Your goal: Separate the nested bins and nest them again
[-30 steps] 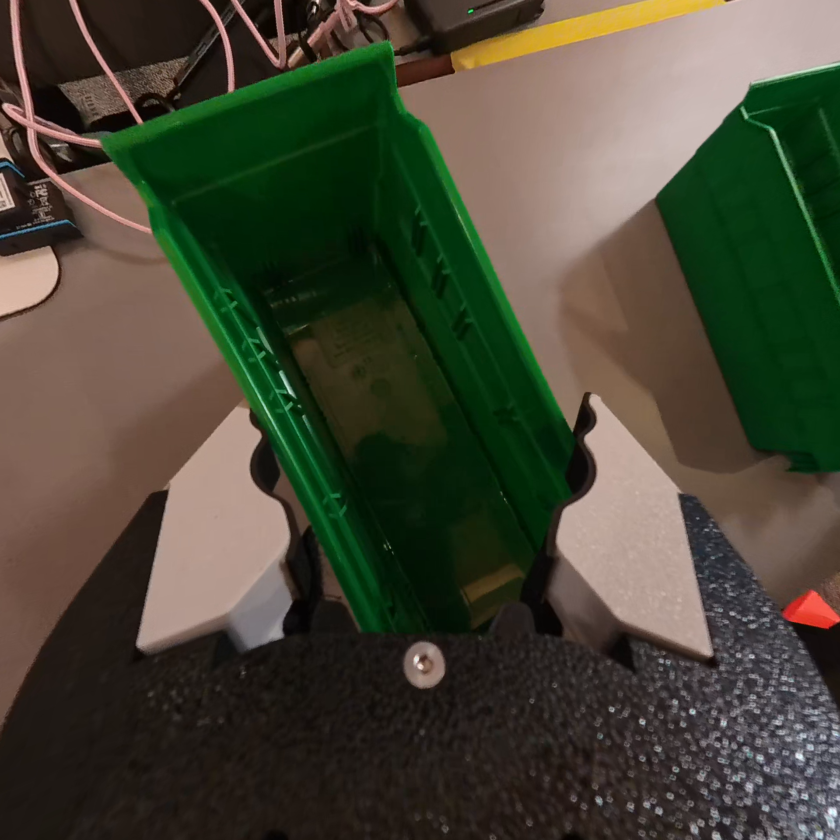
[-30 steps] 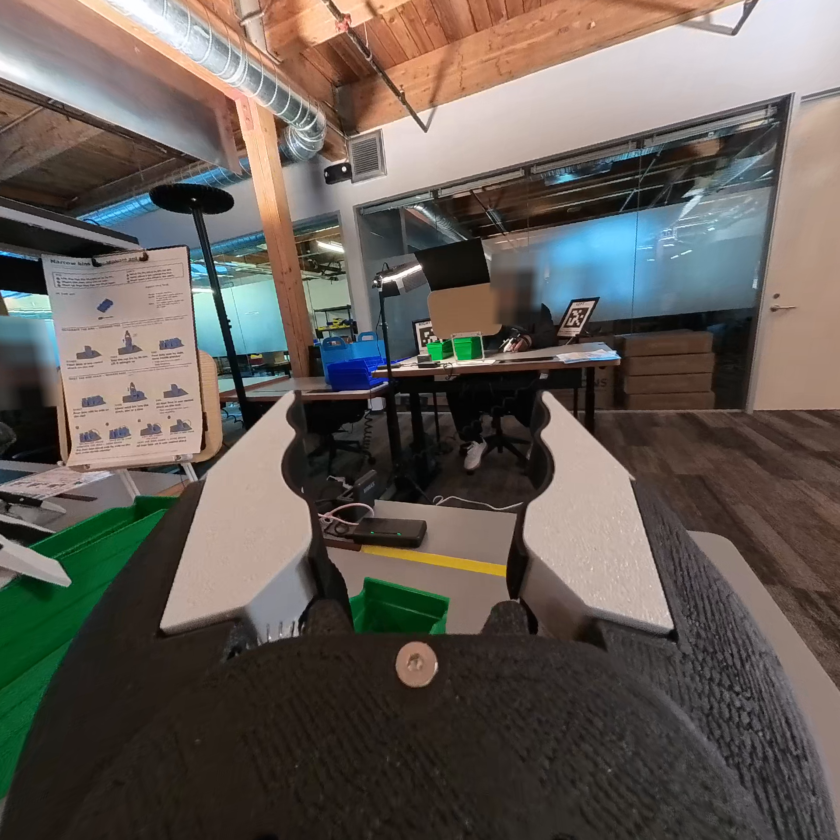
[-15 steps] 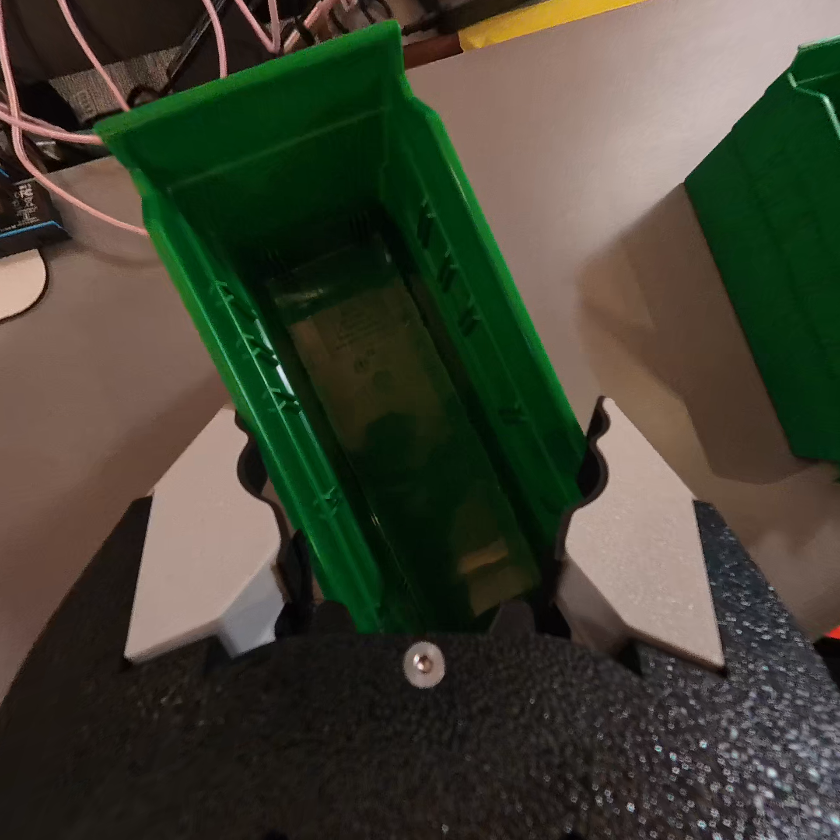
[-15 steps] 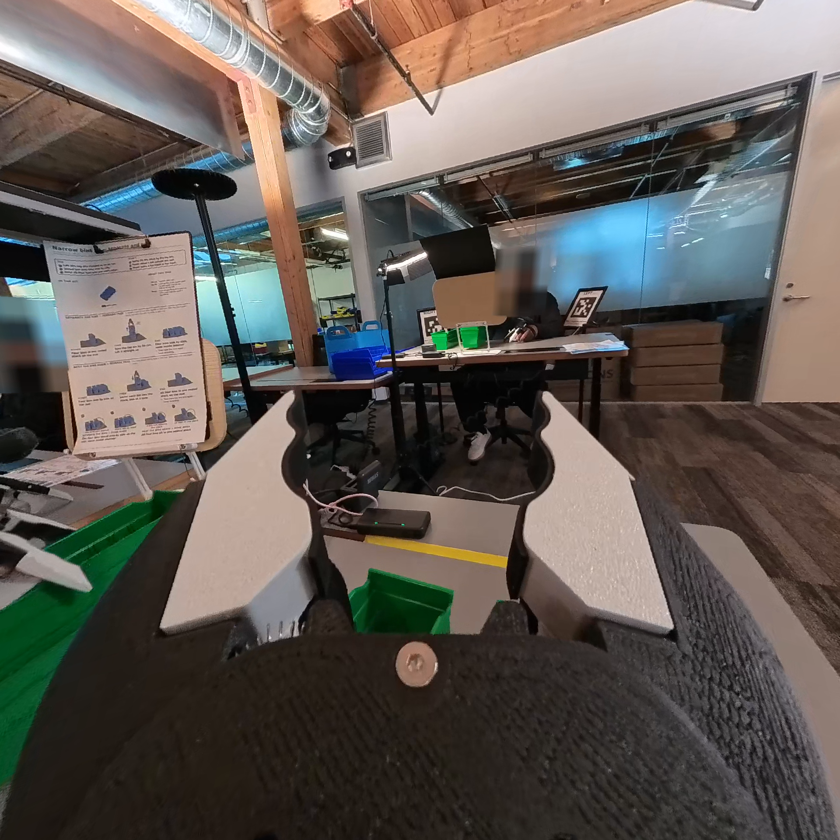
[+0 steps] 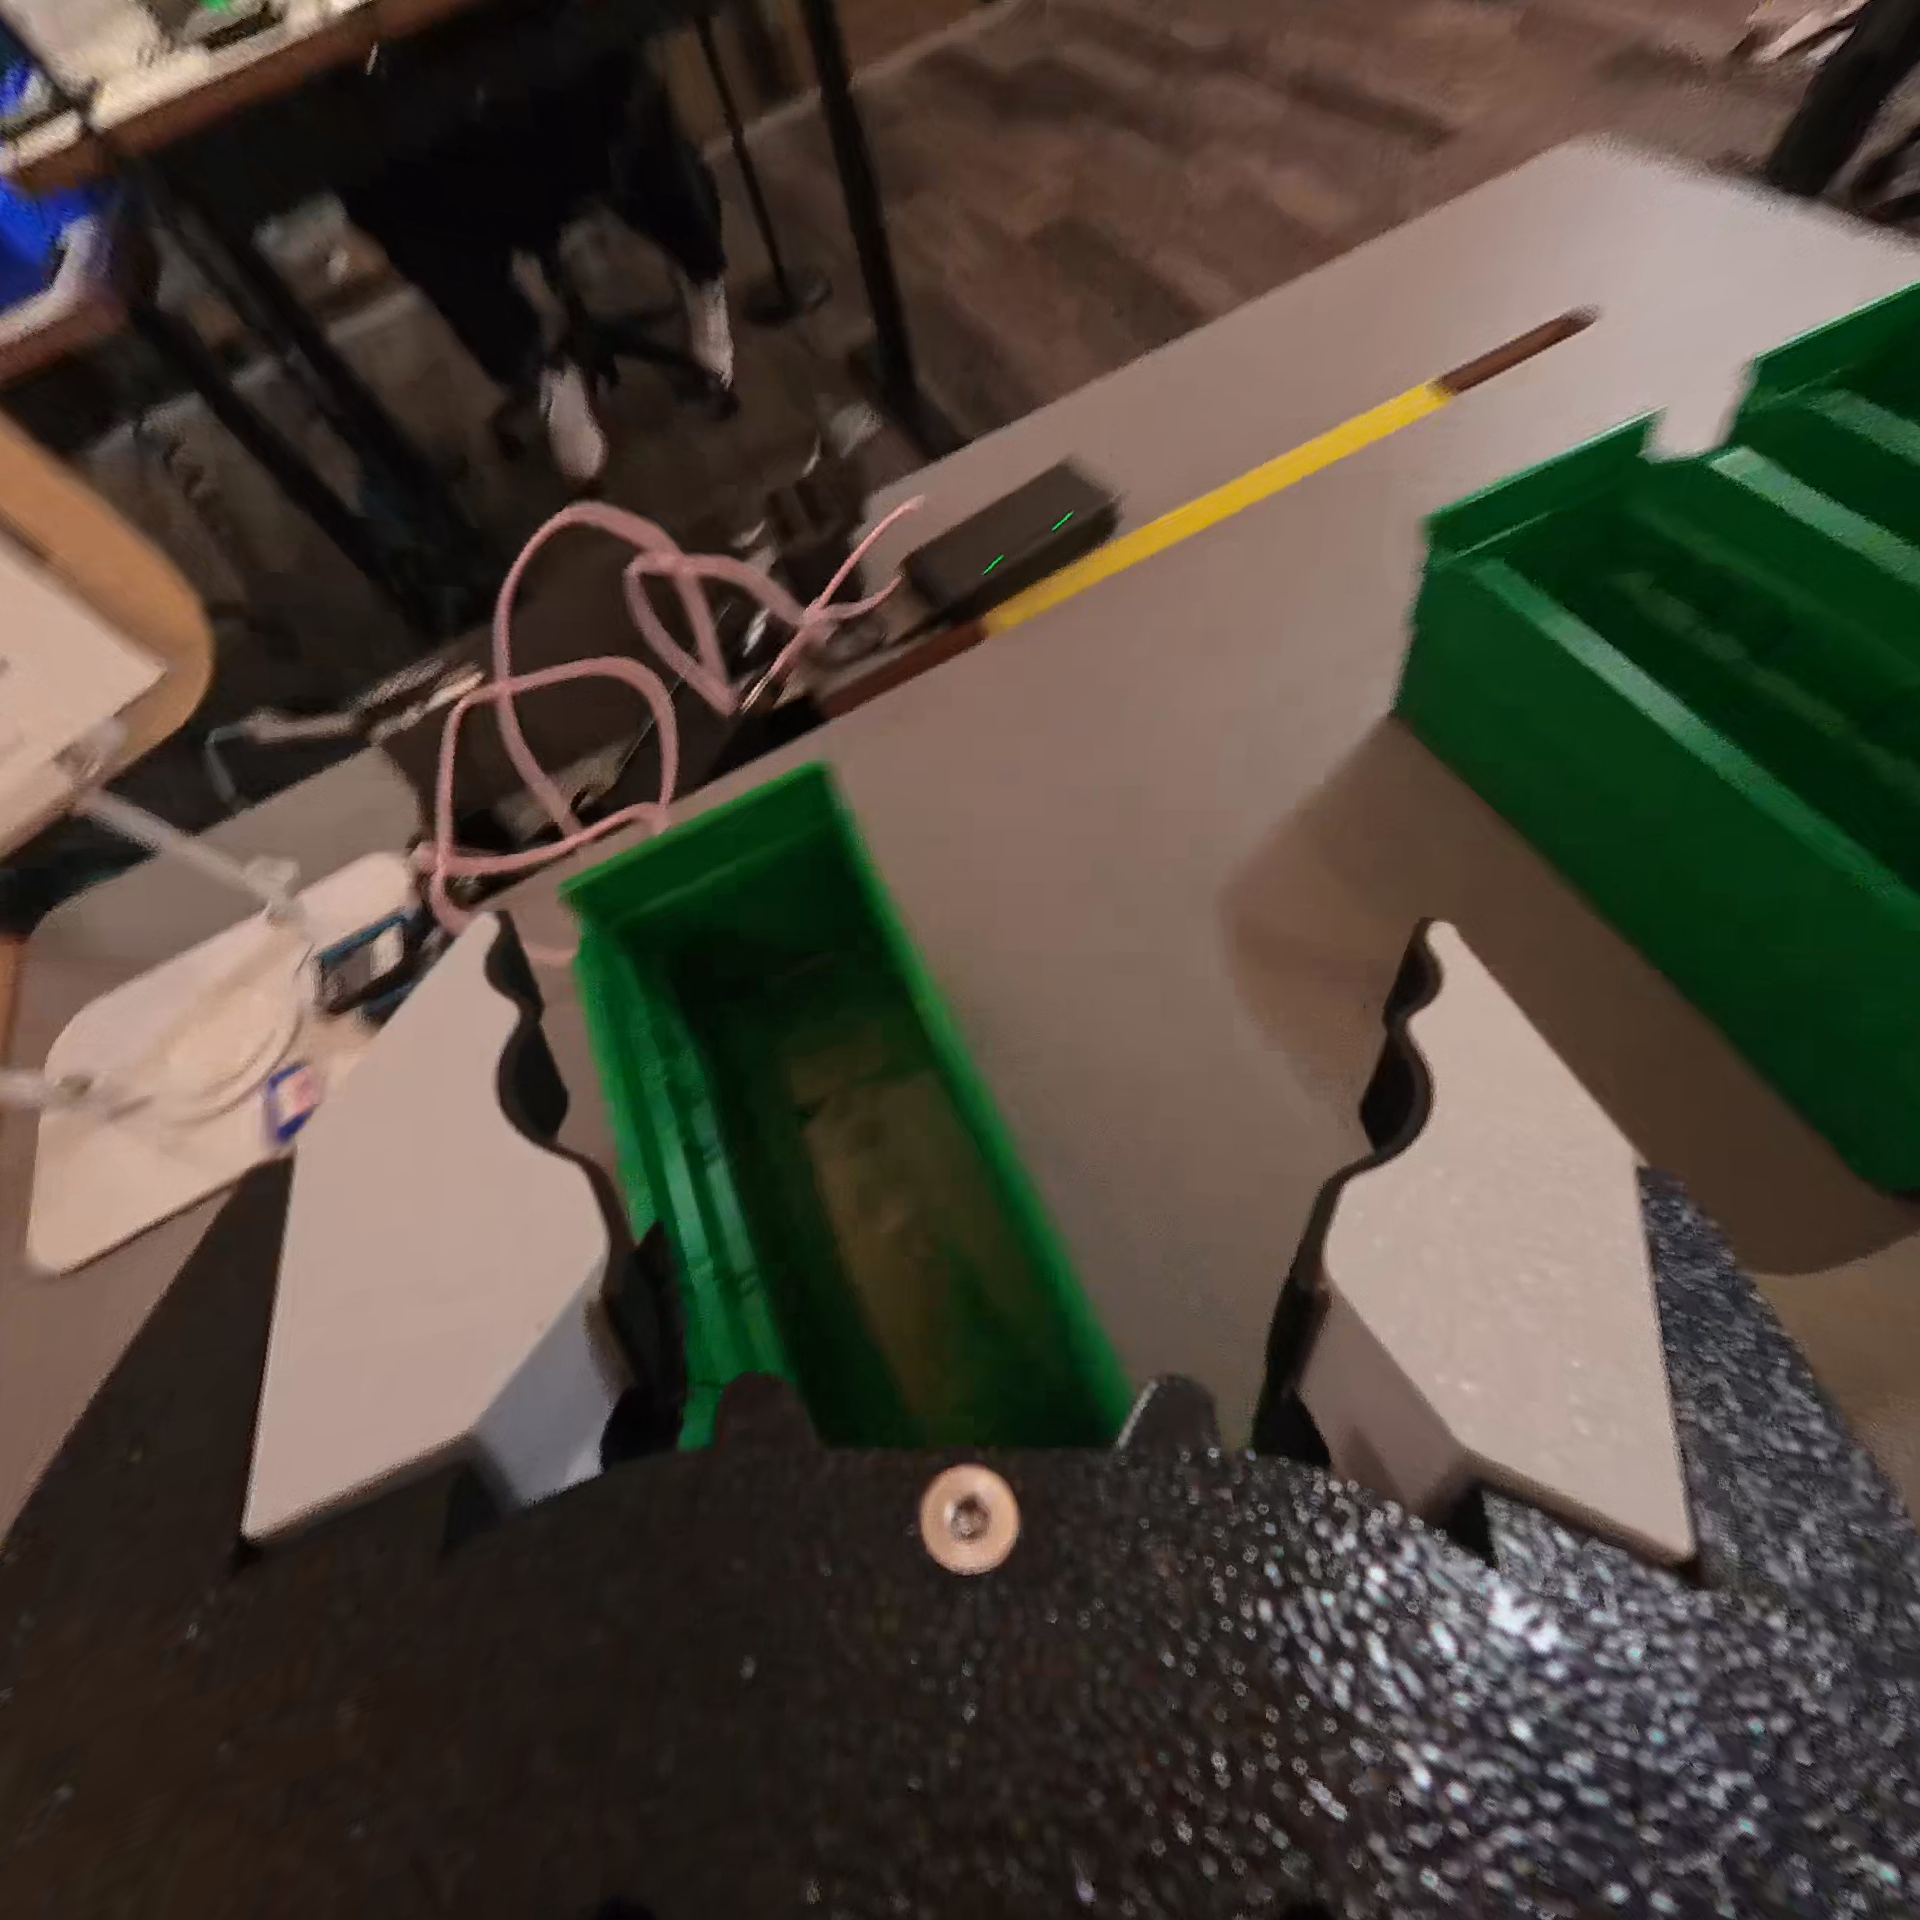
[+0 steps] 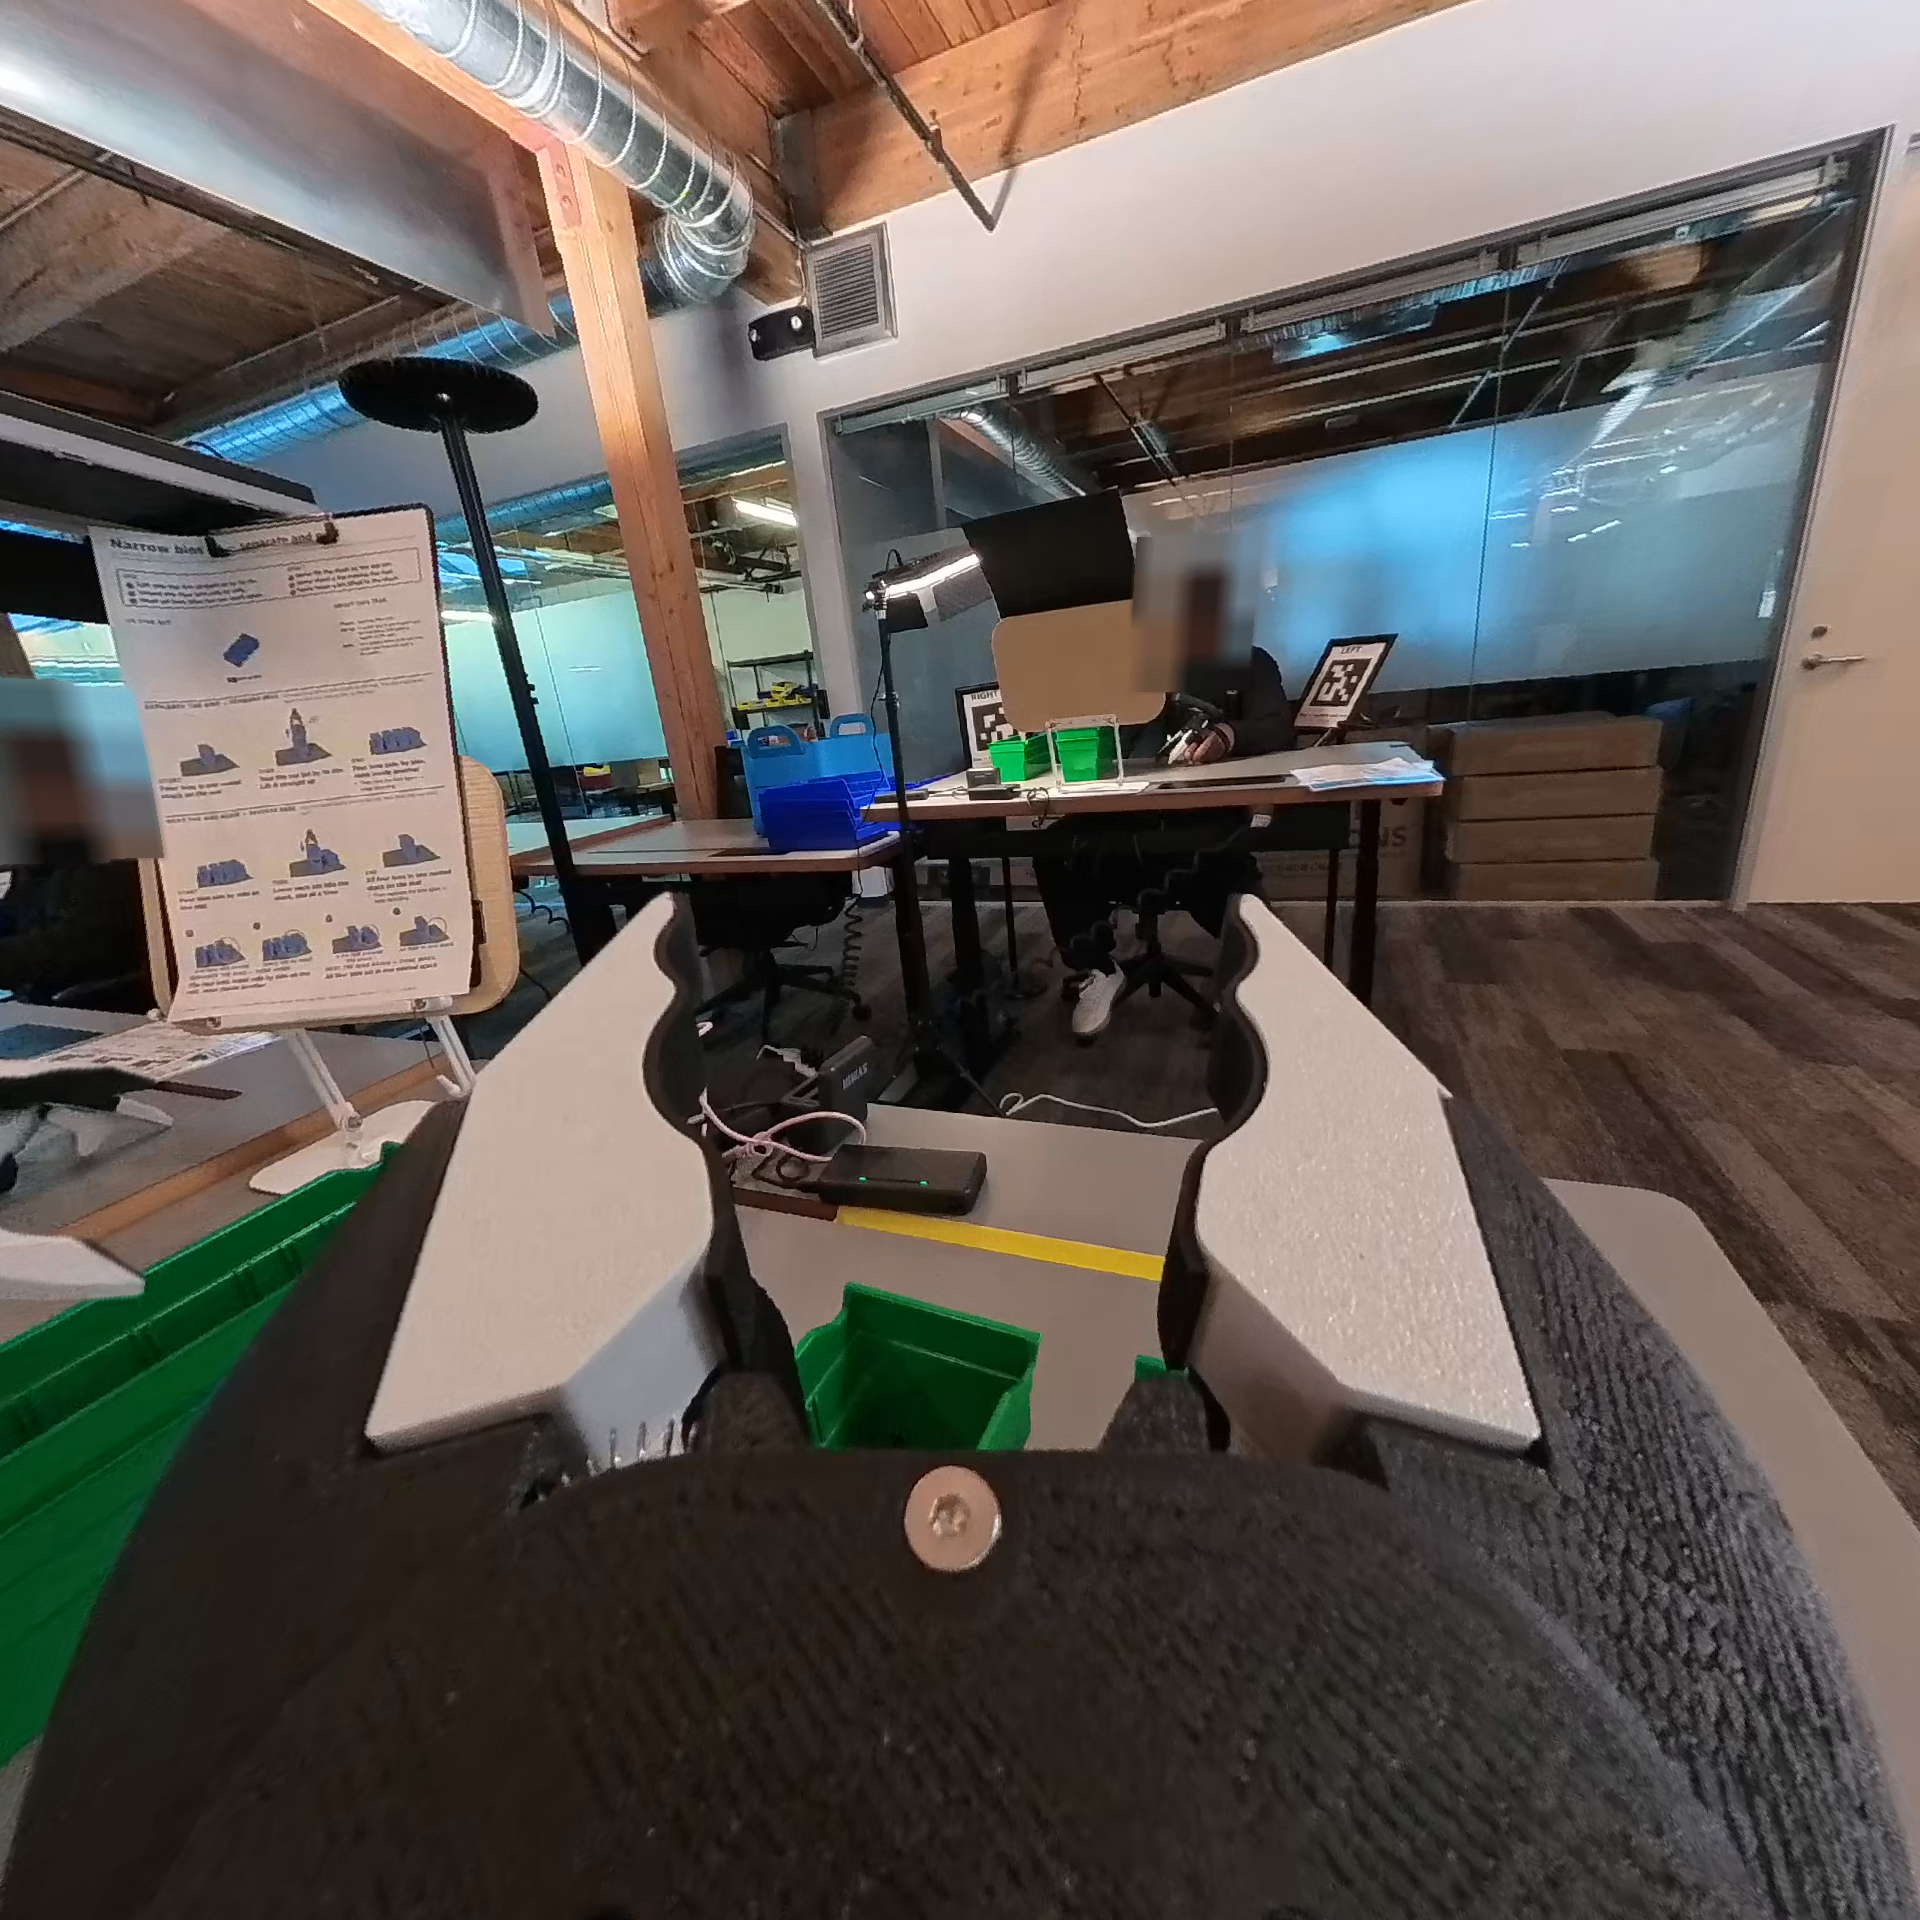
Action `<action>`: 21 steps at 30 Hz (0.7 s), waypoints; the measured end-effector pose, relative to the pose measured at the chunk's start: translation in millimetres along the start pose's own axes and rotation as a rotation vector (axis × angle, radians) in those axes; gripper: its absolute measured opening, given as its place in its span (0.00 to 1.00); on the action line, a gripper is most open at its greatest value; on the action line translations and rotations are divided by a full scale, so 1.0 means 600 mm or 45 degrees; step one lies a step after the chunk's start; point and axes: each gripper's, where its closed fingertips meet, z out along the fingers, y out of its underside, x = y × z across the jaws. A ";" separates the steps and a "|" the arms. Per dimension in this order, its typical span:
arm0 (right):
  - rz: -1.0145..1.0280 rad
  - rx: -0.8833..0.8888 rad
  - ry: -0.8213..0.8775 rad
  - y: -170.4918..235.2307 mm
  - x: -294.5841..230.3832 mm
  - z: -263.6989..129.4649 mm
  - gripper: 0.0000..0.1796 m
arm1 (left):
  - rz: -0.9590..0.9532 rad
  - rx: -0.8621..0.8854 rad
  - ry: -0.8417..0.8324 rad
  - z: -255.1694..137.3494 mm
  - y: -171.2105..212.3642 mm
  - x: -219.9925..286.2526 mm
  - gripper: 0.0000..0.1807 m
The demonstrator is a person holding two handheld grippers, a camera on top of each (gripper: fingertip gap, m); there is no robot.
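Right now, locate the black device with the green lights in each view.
Left wrist view: black device sits upper centre, at the left end of the yellow tape strip.
Right wrist view: just below centre, directly behind the strip.
Shared landmark: the yellow tape strip.

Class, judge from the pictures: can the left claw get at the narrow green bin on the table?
Probably yes: the left claw is open and straddles the narrow green bin, with nothing between them; bare table shows beside one finger.
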 end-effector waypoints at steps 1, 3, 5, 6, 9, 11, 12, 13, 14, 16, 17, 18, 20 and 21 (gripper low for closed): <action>0.001 -0.001 -0.001 0.000 0.000 0.000 0.55 | 0.009 0.073 0.050 0.002 -0.023 0.037 0.83; 0.004 -0.002 -0.004 0.000 0.000 -0.002 0.55 | 0.044 0.276 0.236 0.007 -0.075 0.136 0.70; 0.011 0.007 -0.008 -0.003 0.001 -0.005 0.55 | 0.071 0.219 0.423 0.035 -0.072 0.233 0.67; 0.016 0.014 -0.011 -0.006 0.002 -0.007 0.55 | 0.076 0.118 0.503 0.055 -0.055 0.275 0.68; 0.030 0.034 -0.016 -0.012 0.004 -0.013 0.55 | -0.046 -0.150 0.678 0.117 -0.013 0.362 0.69; 0.039 0.042 -0.015 -0.015 0.007 -0.016 0.55 | -0.167 -0.270 0.785 0.148 0.000 0.403 0.71; 0.044 0.045 -0.015 -0.016 0.009 -0.017 0.55 | -0.217 -0.325 0.788 0.164 0.006 0.413 0.74; 0.051 0.049 -0.014 -0.016 0.012 -0.018 0.55 | -0.236 -0.378 0.766 0.179 0.013 0.417 0.74; 0.056 0.052 -0.013 -0.017 0.014 -0.019 0.55 | -0.238 -0.425 0.745 0.192 0.019 0.420 0.73; 0.068 0.055 -0.013 -0.017 0.018 -0.020 0.55 | -0.229 -0.508 0.711 0.210 0.031 0.425 0.67; 0.073 0.056 -0.012 -0.018 0.019 -0.020 0.55 | -0.211 -0.550 0.688 0.216 0.038 0.425 0.64; 0.078 0.059 -0.012 -0.018 0.021 -0.020 0.55 | -0.185 -0.598 0.656 0.222 0.047 0.422 0.60; 0.086 0.063 -0.011 -0.019 0.023 -0.021 0.55 | -0.153 -0.705 0.595 0.230 0.067 0.416 0.52; 0.090 0.064 -0.011 -0.019 0.025 -0.021 0.55 | -0.171 -0.747 0.627 0.228 0.072 0.424 0.50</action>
